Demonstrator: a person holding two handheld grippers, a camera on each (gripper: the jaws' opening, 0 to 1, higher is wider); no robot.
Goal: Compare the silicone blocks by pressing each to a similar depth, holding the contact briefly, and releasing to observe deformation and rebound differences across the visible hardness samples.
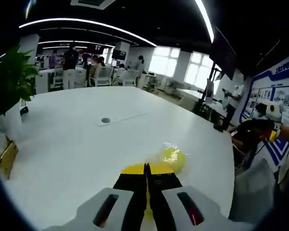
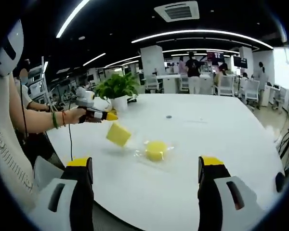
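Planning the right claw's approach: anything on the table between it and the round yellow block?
Nothing. In the right gripper view, bare white table runs from the open right claw to the round yellow block in its clear wrapper.

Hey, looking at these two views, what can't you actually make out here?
- Left gripper view: most of the yellow block, hidden behind the shut left gripper.
- Both views: the round yellow sample in clear wrap, its hardness marking too small or absent.
- Right gripper view: the table, near edge cut off by the right gripper.
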